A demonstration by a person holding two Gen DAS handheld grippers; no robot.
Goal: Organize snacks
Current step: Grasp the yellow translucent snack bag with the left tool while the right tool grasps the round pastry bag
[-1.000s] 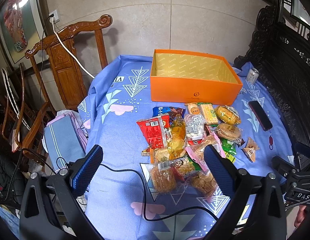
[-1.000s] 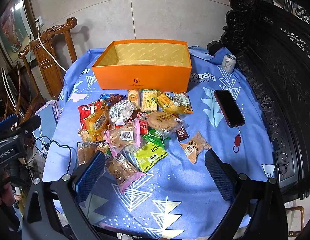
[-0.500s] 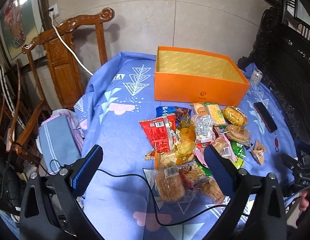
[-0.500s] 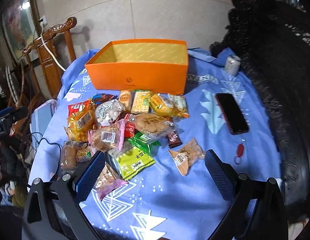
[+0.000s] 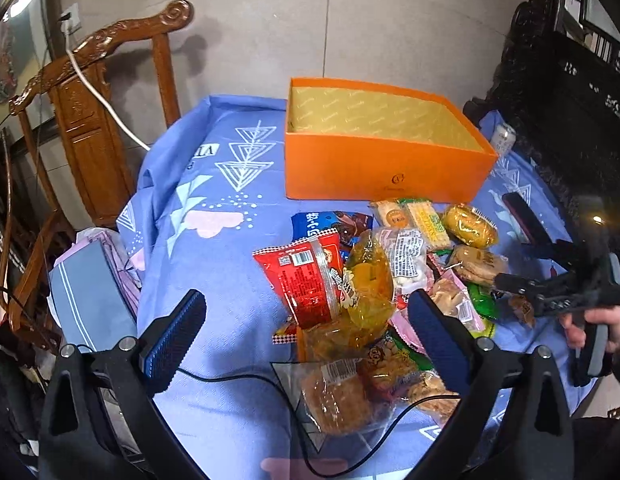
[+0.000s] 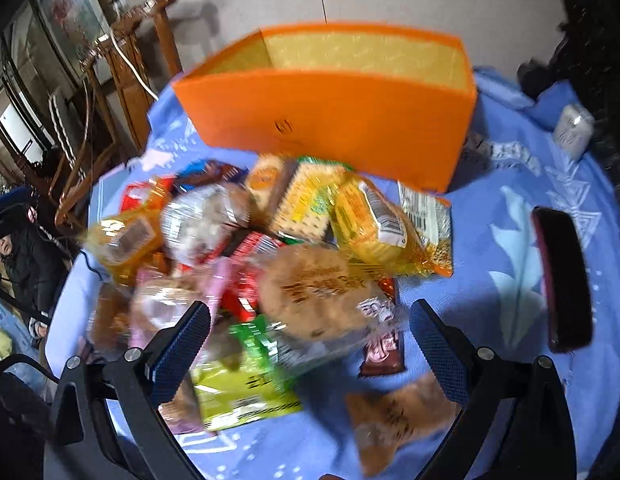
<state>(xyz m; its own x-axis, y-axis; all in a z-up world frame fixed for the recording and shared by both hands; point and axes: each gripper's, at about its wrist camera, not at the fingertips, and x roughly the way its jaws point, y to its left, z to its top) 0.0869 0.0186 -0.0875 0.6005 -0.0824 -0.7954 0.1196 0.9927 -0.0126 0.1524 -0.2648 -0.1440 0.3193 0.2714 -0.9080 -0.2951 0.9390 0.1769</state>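
An open, empty orange box [image 5: 384, 168] [image 6: 330, 120] stands at the back of the blue tablecloth. In front of it lies a heap of wrapped snacks: a red packet [image 5: 299, 280], a yellow bag [image 5: 368, 276], a clear-wrapped round cake [image 6: 314, 288], a green packet [image 6: 241, 384] and several others. My left gripper [image 5: 305, 340] is open above the heap's near left side. Low over the heap's near right side, my right gripper [image 6: 310, 348] is open, the round cake between its spread fingers and untouched. In the left wrist view the right gripper's fingers [image 5: 514, 280] reach in from the right, held by a hand [image 5: 586, 320].
A dark phone [image 6: 562, 284] lies right of the heap and a can [image 6: 572, 130] stands at the back right. A black cable [image 5: 245, 380] crosses the cloth at the near left. A carved wooden chair [image 5: 97, 92] stands left of the table; dark carved furniture [image 5: 570, 92] lines the right.
Both grippers have moved forward and down toward the snack heap, the right one much closer and blurred by motion. Both stay open. No snack has been taken.
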